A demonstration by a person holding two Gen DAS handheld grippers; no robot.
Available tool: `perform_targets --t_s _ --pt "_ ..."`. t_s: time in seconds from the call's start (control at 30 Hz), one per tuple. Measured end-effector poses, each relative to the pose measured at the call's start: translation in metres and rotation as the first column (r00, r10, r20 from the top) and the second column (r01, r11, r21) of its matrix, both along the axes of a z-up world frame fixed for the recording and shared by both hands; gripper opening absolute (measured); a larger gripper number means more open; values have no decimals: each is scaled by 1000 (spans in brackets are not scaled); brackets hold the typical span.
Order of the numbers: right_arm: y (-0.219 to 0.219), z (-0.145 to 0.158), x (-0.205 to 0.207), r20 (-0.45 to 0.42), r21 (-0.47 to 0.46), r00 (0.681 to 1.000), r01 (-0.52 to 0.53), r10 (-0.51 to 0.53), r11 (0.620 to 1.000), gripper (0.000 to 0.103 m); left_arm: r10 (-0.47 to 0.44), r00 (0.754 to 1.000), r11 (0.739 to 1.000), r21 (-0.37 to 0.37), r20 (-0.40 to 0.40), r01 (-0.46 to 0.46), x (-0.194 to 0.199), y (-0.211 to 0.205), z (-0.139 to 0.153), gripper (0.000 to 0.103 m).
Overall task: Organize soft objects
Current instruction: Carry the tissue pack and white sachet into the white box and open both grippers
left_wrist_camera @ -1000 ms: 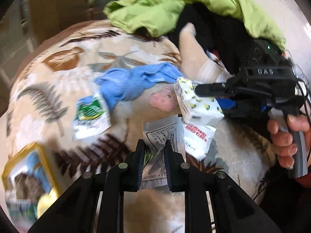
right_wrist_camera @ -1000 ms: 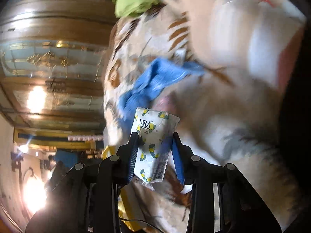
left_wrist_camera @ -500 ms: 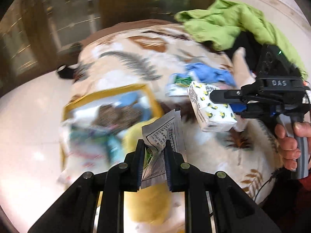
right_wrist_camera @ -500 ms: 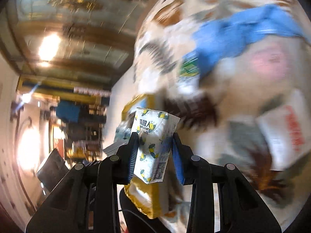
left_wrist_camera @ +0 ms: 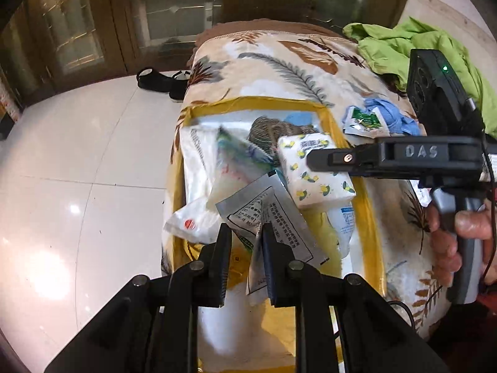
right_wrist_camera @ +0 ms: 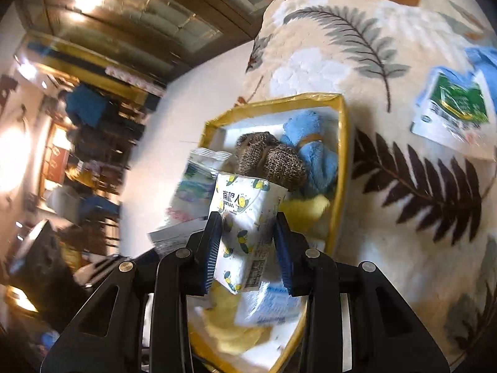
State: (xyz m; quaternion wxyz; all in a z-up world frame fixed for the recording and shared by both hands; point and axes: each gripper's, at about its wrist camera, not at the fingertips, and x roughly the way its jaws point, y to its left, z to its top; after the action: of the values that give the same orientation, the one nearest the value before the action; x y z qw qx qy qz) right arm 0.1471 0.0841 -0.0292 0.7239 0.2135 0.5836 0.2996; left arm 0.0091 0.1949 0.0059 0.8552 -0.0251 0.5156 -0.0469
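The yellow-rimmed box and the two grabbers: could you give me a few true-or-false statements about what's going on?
1. The right gripper holds a lemon-print tissue pack. True.
2. The left gripper is empty. False: it pinches a grey printed sachet.
3. The yellow-rimmed box is empty. False: it holds packets and plush items.
4. A green-labelled packet lies outside the box on the leaf-print blanket. True.

Both claws, left claw (left_wrist_camera: 243,242) and right claw (right_wrist_camera: 248,236), clamped, angled downward.

Domestic room: leaf-patterned blanket (left_wrist_camera: 289,71), glazed wooden cabinets (left_wrist_camera: 174,9), white tiled floor (left_wrist_camera: 77,161), shoes (left_wrist_camera: 155,77).
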Motion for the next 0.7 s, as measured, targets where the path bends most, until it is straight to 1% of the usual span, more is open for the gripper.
perform_targets --t_s 0.07,0.13,0.17,0.2,0.23,0.33,0.43,0.5,0.63,0.7 --pt "11 -6 3 8 -16 999 -33 33 999 34 6 1000 1000 12 8 -6 -1 -2 -2 20" --pt "13 -7 4 13 -21 999 -49 49 999 38 17 1000 1000 22 12 -18 0 -2 -4 32" --pt "11 -6 4 18 -22 999 -37 37 999 44 22 1000 1000 21 14 -22 0 -2 -4 50" --pt "10 -5 4 18 -20 999 -27 28 999 46 28 999 999 17 18 -28 0 -2 -3 63" --pt "6 -5 5 20 -18 1000 -15 15 1000 47 39 999 999 7 30 -39 -1 -1 -1 72" --pt "-7 -2 0 20 -5 1000 9 -9 1000 47 56 997 998 1 60 -56 -4 -1 8 72" --pt "-20 5 -6 26 16 999 35 -35 999 47 76 992 997 21 98 -78 -8 -6 21 72" --pt "-27 13 -11 45 25 998 36 -37 999 47 84 990 996 9 117 -85 -10 -12 30 72" --pt "-39 33 -25 116 -22 993 2 1 1000 47 94 984 996 -7 150 -94 -10 -31 46 73" --pt "-53 45 -35 165 -60 986 6 4 998 47 85 984 996 2 157 -86 -7 -47 49 75"
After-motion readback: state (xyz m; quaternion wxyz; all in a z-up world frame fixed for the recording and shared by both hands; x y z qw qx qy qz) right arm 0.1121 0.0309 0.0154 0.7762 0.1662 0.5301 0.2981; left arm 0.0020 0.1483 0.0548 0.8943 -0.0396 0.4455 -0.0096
